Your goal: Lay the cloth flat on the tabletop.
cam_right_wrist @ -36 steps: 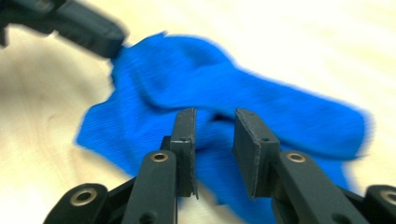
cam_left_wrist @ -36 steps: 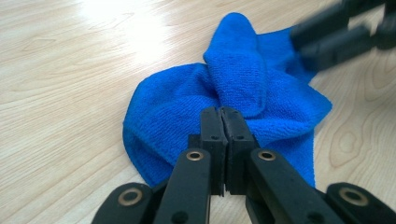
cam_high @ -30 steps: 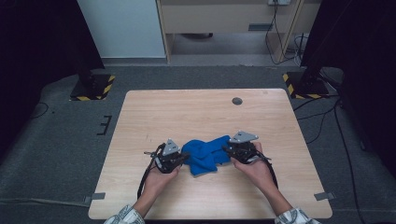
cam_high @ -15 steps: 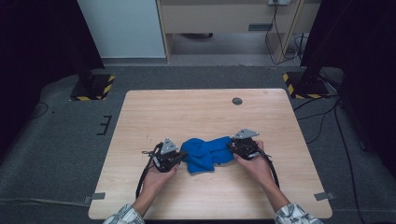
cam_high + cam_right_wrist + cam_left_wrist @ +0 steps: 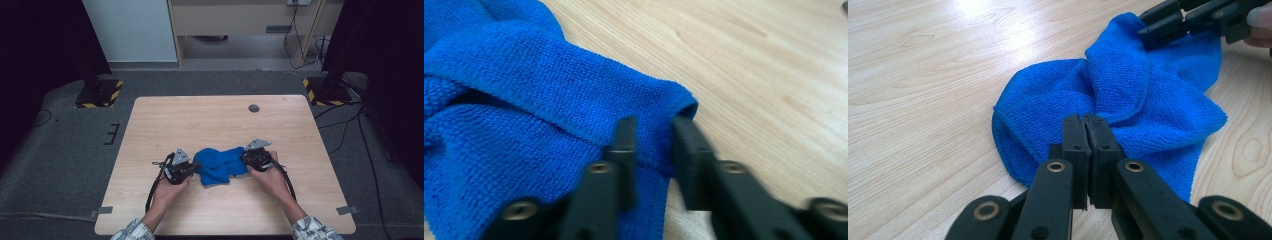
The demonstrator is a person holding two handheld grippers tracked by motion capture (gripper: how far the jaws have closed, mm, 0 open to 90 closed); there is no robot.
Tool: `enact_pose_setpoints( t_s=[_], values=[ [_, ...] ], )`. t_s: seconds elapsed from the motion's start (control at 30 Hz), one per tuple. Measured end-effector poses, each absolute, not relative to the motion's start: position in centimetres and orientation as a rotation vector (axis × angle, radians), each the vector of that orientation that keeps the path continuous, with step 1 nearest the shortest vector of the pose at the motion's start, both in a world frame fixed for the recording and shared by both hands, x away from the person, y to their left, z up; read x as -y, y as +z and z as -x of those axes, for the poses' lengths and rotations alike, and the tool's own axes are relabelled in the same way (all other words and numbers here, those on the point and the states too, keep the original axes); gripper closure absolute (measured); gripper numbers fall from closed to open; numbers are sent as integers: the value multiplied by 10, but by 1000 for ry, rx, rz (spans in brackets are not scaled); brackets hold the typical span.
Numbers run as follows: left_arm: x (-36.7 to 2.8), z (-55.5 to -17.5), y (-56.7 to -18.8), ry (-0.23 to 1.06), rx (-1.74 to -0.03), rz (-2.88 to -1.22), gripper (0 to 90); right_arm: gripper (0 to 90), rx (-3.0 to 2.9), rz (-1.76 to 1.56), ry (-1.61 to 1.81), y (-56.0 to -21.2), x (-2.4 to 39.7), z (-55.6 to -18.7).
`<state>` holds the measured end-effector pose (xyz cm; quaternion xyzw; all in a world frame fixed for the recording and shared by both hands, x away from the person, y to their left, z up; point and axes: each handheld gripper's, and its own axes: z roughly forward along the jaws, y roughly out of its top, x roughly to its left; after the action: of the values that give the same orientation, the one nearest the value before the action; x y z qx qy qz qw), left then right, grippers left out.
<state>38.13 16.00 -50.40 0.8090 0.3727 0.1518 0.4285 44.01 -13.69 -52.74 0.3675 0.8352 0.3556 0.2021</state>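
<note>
A crumpled blue cloth (image 5: 220, 165) lies on the wooden table (image 5: 210, 115) between my two hands. My left gripper (image 5: 194, 169) is at its left side. Its jaws are pressed together on a pinched fold (image 5: 1086, 120) of the cloth (image 5: 1128, 95). My right gripper (image 5: 244, 159) sits at the right edge. Its jaws have just been closing and still show a gap (image 5: 654, 125), with the hemmed corner of the cloth (image 5: 499, 100) between them. The left gripper view also shows the right gripper (image 5: 1158, 22) at the cloth's far edge.
A small dark round disc (image 5: 254, 108) is set in the table near its far edge. A black cable (image 5: 152, 190) loops from the left gripper toward the near edge. Stands with yellow-black striped bases (image 5: 100, 95) (image 5: 325, 90) flank the far corners.
The right hand has sunk a little at the cloth's right edge, and the cloth there lies lower and more bunched. The left hand has stayed in place.
</note>
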Motion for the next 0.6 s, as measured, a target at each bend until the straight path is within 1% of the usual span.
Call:
enact_pose_setpoints(
  t_s=[0.07,0.13,0.47,0.57,0.6],
  values=[
    [-160,-381,-504,379,-928,-2020,883,862,-2327,-1019,1001,-525,137,-438],
    [-160,-381,-504,376,-926,-2022,882,887,-2322,-1013,1018,-522,138,-437],
    [-160,-380,-504,379,-914,-2032,863,897,-2214,-1044,1189,-484,155,-426],
    [-159,-379,-503,384,-908,-2030,837,898,-2177,-1065,1229,-475,164,-425],
    [-159,-379,-503,386,-908,-2024,813,898,-2162,-1072,1232,-473,168,-425]
  ],
)
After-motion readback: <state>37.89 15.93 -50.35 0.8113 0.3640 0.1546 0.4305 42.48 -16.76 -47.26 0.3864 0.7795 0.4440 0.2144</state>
